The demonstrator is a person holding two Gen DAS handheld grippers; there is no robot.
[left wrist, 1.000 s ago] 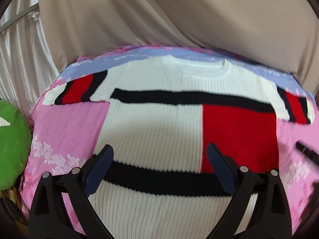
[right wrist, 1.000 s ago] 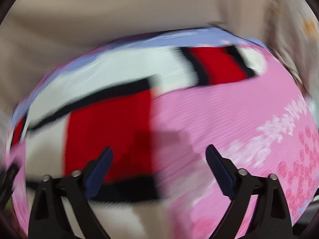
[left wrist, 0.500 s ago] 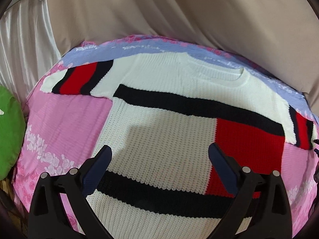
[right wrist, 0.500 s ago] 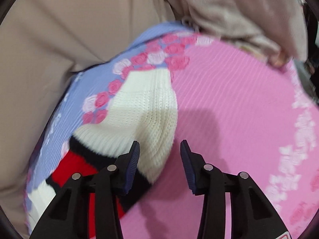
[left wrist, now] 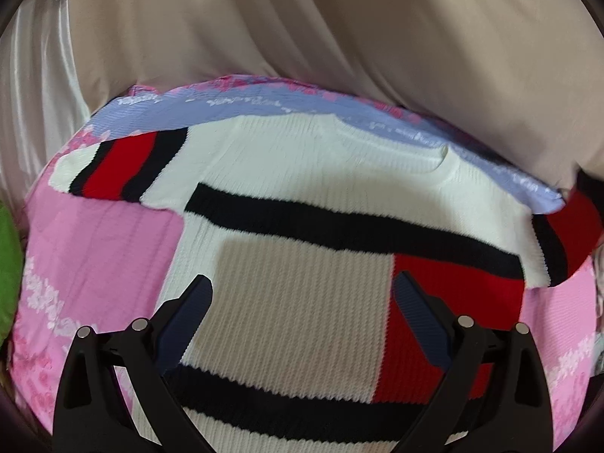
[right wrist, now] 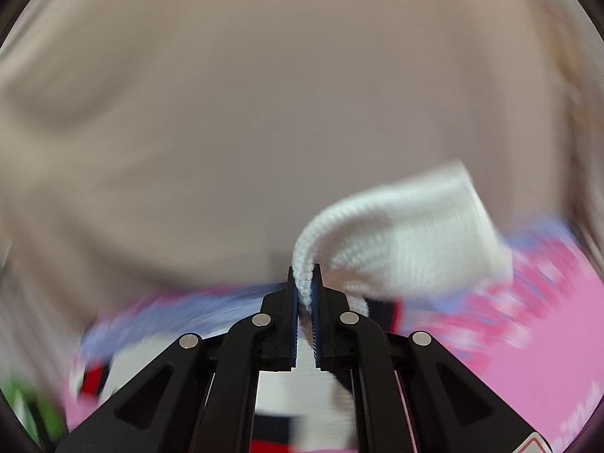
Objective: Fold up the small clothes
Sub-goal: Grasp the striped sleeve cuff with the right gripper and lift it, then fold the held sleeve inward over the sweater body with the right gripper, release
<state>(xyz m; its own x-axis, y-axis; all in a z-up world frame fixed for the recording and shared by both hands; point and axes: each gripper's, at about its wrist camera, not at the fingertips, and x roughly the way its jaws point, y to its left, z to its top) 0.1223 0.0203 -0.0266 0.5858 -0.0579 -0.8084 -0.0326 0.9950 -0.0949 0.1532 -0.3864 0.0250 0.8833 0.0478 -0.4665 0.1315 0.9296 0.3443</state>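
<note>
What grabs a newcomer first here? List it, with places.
The knit sweater, white with black bands and red blocks, lies spread flat on the pink floral sheet, filling the left wrist view. The left claw hangs open above its middle. In the right wrist view the right claw is closing on the white sleeve cuff, raised off the sheet.

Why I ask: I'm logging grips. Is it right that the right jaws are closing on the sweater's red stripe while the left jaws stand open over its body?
Not quite: the right gripper pinches the white cuff, per the right wrist view.
</note>
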